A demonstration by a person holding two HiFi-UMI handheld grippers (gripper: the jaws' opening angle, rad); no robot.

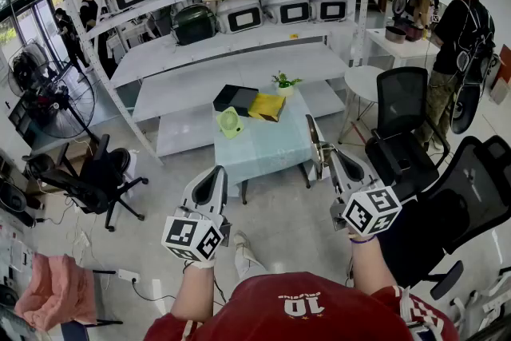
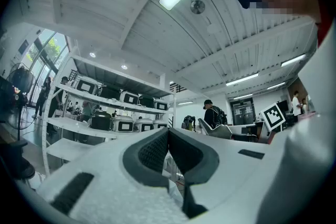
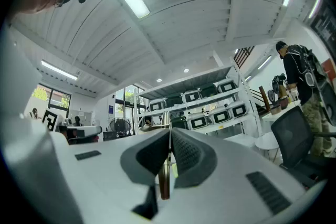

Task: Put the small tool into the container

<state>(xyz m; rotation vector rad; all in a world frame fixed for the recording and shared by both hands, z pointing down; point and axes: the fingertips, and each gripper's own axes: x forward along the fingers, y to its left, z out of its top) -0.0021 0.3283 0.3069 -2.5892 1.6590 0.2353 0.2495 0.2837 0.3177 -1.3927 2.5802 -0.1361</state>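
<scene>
My right gripper is raised at the right of the head view, shut on a small tool, a thin metal-and-brown piece that sticks out past the tips. In the right gripper view the tool stands clamped between the pads of the right gripper. My left gripper is held at the same height, its jaws pressed together with nothing between them, as the left gripper view also shows. A pale green container sits on the small glass table, well ahead of both grippers.
On the table also lie a black box, a yellow envelope and a small potted plant. Black office chairs stand to the right and one to the left. White shelving with appliances rises behind. A person stands at far right.
</scene>
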